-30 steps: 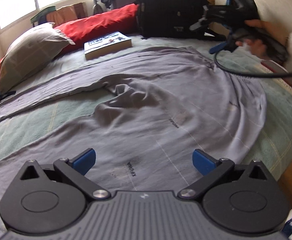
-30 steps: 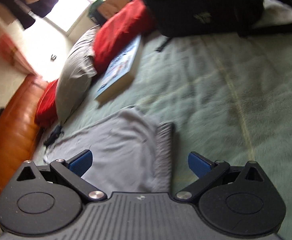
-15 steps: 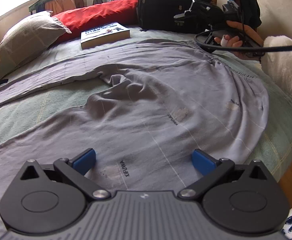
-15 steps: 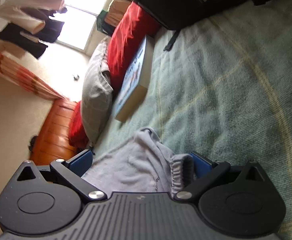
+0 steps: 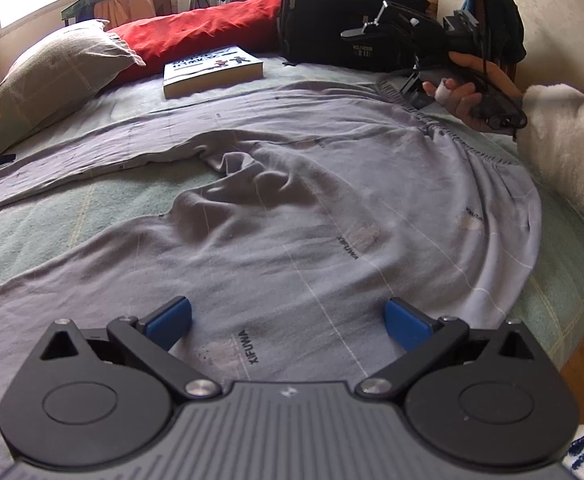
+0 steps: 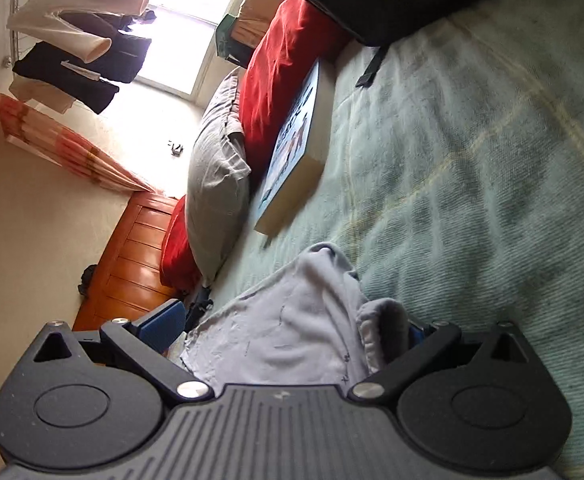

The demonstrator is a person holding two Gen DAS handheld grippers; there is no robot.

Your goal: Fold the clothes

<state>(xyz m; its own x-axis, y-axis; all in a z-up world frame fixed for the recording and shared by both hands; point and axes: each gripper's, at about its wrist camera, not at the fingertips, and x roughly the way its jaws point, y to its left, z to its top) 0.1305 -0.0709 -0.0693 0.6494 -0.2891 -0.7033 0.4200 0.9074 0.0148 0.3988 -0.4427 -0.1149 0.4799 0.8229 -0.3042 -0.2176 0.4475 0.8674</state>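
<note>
Left wrist view first: my left gripper point(image 5: 288, 320) hangs low over the grey trousers point(image 5: 292, 216), its blue pads point(image 5: 170, 319) spread wide with nothing between them, a trouser leg printed XIFUWA lying directly under the gap. Beyond it the trousers spread flat and wrinkled across the green bedspread point(image 5: 52, 216), legs running off to the left, elastic waistband point(image 5: 447, 128) at the far right. There my right hand point(image 5: 475, 92), in a white fleecy sleeve point(image 5: 563, 144), holds the right gripper point(image 6: 288, 328) at the waistband corner. Its own camera, rolled sideways, shows the gathered waistband bunched against the right-hand pad with grey cloth filling the space between the fingers, which stand apart, not clamped. Farther back lie a book point(image 5: 212, 70), a grey pillow point(image 5: 52, 80), a red cushion point(image 5: 208, 28) and a black backpack point(image 5: 351, 12)
</note>
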